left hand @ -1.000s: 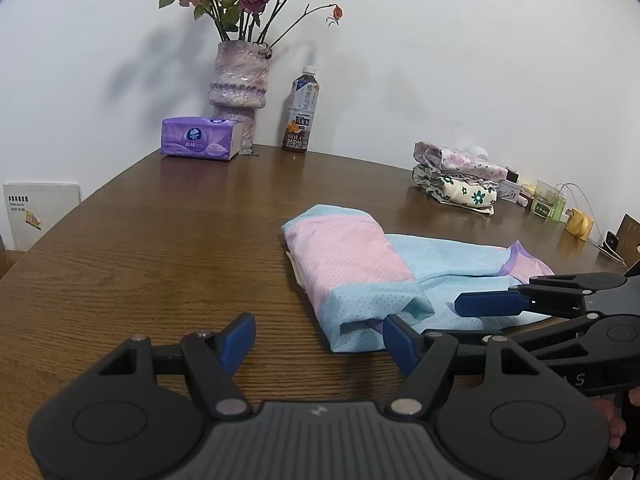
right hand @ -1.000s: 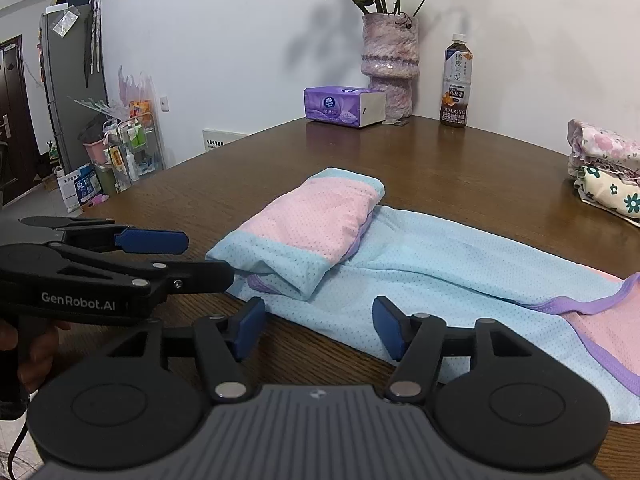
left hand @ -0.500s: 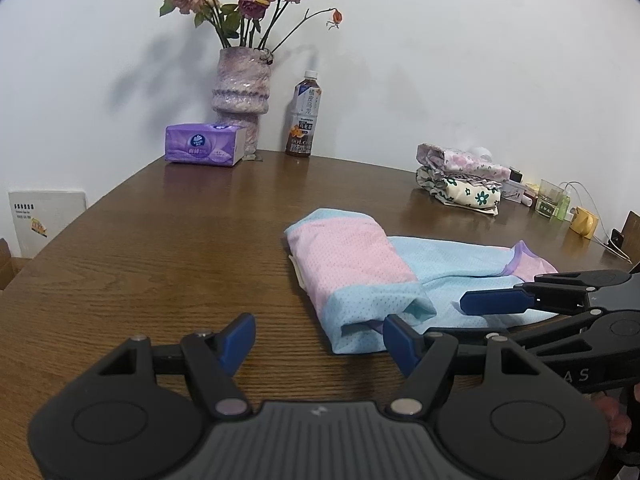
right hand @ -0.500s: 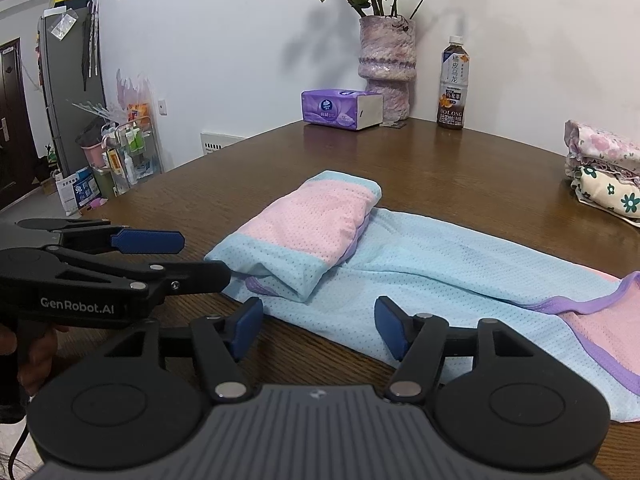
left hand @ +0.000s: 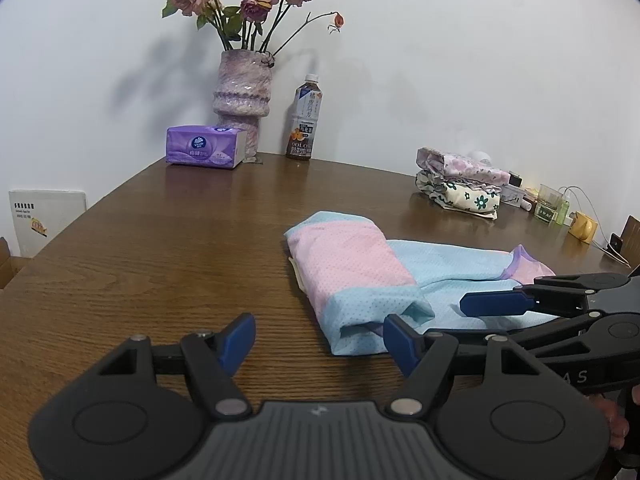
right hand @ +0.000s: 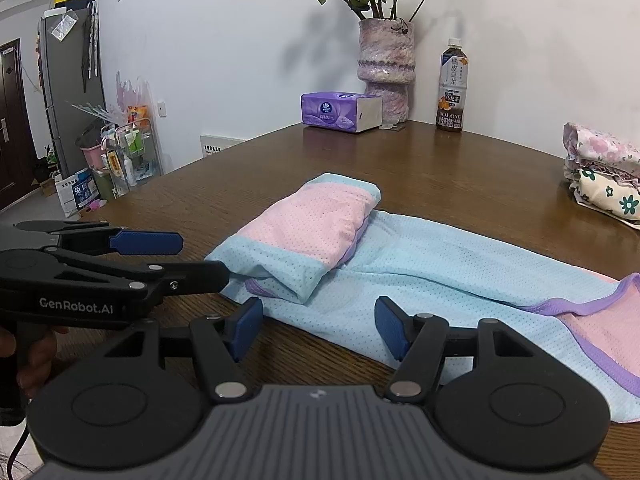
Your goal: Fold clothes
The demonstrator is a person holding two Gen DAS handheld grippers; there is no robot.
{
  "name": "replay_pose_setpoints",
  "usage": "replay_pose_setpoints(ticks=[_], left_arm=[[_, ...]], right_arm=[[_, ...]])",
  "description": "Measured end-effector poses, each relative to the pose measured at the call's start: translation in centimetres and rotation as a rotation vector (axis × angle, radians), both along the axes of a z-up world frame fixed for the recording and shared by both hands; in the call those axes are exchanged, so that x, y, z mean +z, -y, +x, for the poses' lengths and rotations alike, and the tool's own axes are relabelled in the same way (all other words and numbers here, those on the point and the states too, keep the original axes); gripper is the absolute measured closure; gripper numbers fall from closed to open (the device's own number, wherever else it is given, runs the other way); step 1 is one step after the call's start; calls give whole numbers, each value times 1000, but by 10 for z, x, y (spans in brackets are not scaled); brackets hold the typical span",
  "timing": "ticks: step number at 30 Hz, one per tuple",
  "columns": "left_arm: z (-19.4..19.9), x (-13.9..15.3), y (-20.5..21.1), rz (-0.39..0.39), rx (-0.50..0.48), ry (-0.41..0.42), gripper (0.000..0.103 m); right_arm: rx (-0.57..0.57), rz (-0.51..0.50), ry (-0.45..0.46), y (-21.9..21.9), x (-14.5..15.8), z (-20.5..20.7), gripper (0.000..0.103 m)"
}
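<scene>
- Grippers sit nearest: the left gripper (left hand: 318, 338) hangs over bare wood with its jaws parted about two-thirds and nothing between them; the right gripper (right hand: 318, 328) is spread much the same, empty, its blue pads above the near hem of the cloth without pressing it.
- Both point slightly downward at the near edge, which looks like a pause before taking hold for another fold.
- Just beyond them the garment (right hand: 440, 256), a light-blue mesh piece with pink panels and purple trim, lies flat on the counter (left hand: 160, 248).
- Its left end is already turned over into a thick pink-and-blue bundle (left hand: 352, 272) resting on top of the blue body; the right end, with its purple-edged opening, is still spread out, so the folding seems partly done.
- Farther right, a stack of folded floral clothes (left hand: 460, 184) sits well apart, likely the finished pile.
- At the far wall stand a purple tissue pack (left hand: 206, 152), a vase of dried roses (left hand: 242, 96) and an oolong tea bottle (left hand: 306, 120), clear of the working area.
</scene>
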State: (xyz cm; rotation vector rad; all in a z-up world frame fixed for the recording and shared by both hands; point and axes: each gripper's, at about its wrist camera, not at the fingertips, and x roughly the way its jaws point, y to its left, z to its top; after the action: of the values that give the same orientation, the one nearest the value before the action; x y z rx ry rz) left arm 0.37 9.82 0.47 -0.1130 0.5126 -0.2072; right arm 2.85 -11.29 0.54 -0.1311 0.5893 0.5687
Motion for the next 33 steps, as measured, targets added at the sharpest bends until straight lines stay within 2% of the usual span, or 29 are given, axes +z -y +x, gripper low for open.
replay_pose_setpoints(ticks=[8, 12, 20, 27, 30, 33], left_arm=[[0, 0, -1, -7, 4, -13, 32], [0, 4, -3, -41, 1, -19, 30], [-5, 22, -1, -50, -35, 52, 24], [3, 27, -4, -72, -14, 64, 24], [10, 28, -5, -69, -6, 68, 24], [22, 32, -7, -61, 22, 58, 24]], right_arm=[[1, 3, -1, 0, 0, -1, 39], [4, 16, 3, 2, 2, -1, 38], [-14, 32, 16, 7, 8, 0, 37], [-19, 59, 4, 9, 12, 6, 36], [-27, 73, -1, 11, 13, 9, 31], [-30, 78, -8, 11, 14, 14, 31]])
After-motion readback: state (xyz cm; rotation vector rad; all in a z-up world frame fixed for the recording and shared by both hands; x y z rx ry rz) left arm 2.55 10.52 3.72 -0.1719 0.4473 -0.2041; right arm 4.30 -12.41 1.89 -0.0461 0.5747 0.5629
